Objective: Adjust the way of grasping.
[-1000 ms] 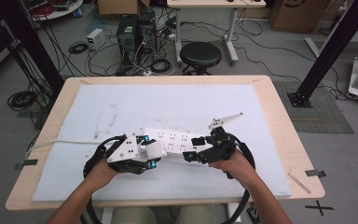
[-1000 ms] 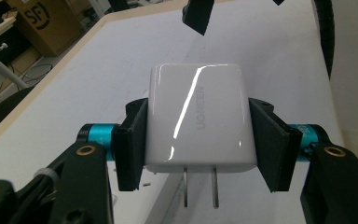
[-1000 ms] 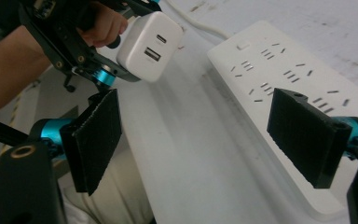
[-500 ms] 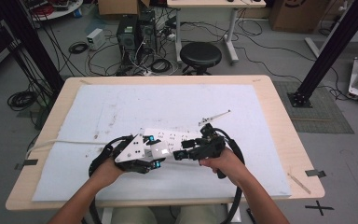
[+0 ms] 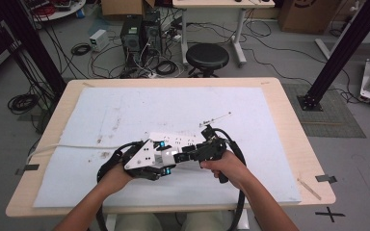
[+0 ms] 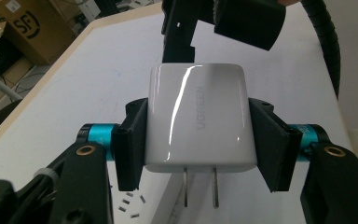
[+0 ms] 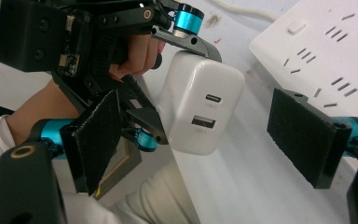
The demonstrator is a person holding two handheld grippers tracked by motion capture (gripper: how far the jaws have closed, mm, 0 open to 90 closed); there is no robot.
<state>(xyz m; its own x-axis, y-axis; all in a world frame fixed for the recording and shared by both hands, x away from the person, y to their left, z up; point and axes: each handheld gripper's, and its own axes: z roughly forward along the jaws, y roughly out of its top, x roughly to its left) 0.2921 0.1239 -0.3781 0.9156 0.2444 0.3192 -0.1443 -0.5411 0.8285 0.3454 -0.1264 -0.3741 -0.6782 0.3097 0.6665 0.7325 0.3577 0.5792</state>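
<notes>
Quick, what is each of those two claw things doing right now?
Left gripper: closed on the white charger, prongs pointing back toward its camera.
Right gripper: open, holding nothing, jaws either side of the charger.

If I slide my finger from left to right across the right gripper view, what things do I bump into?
The right gripper's left pad → white charger, clamped in the left gripper → the right gripper's right pad, with the white power strip behind it at the upper right.

Wooden table [image 5: 289, 125] with white mat [image 5: 139, 110], grey floor [image 5: 279, 62]. Black round stool [image 5: 207, 57] behind, computer tower [image 5: 131, 33], tangled cables [image 5: 79, 48], cardboard box [image 5: 301, 14], black frame posts [image 5: 347, 48].
</notes>
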